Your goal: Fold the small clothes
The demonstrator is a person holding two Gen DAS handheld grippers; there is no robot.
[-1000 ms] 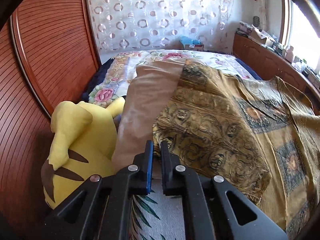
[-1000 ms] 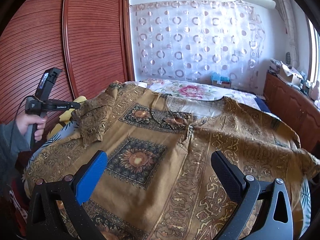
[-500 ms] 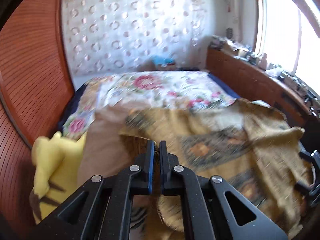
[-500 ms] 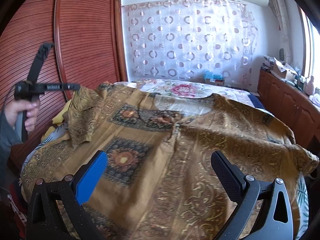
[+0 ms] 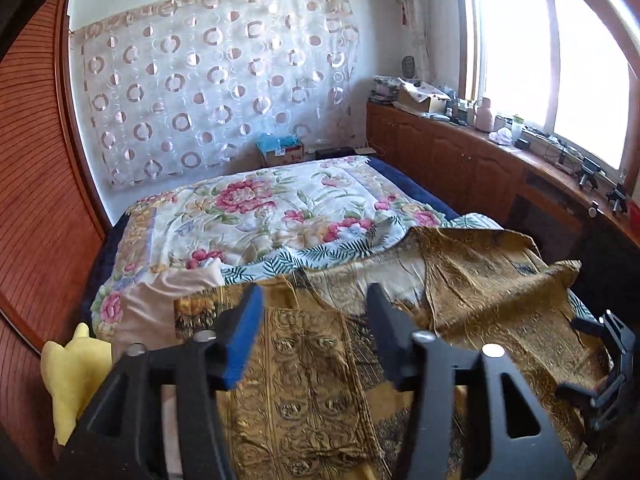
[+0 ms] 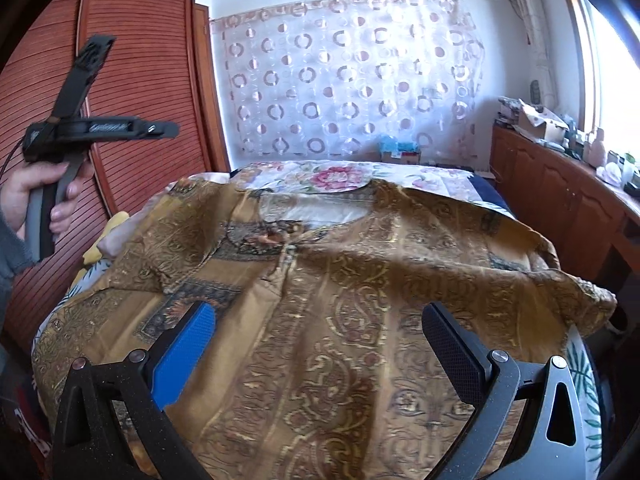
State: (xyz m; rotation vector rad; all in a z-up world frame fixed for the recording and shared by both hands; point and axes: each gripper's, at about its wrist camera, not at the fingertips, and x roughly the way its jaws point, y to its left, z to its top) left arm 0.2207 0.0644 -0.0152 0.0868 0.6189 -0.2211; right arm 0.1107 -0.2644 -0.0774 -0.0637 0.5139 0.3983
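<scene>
A golden-brown patterned shirt (image 6: 360,300) lies spread on the bed, its left sleeve folded in over the body (image 5: 304,380). My left gripper (image 5: 314,304) is open and empty, held above the folded sleeve; it also shows raised in a hand at the left of the right wrist view (image 6: 96,128). My right gripper (image 6: 316,328) is open and empty, hovering over the shirt's lower part; part of it shows at the right edge of the left wrist view (image 5: 604,364).
A floral quilt (image 5: 272,208) covers the far half of the bed. A yellow plush toy (image 5: 72,372) lies at the bed's left edge beside the red-brown wardrobe (image 6: 132,80). A wooden cabinet (image 5: 480,160) with clutter runs under the window on the right.
My left gripper has let go of the sleeve, opened and lifted up and away. The sleeve now lies folded on the shirt. My right gripper stays open.
</scene>
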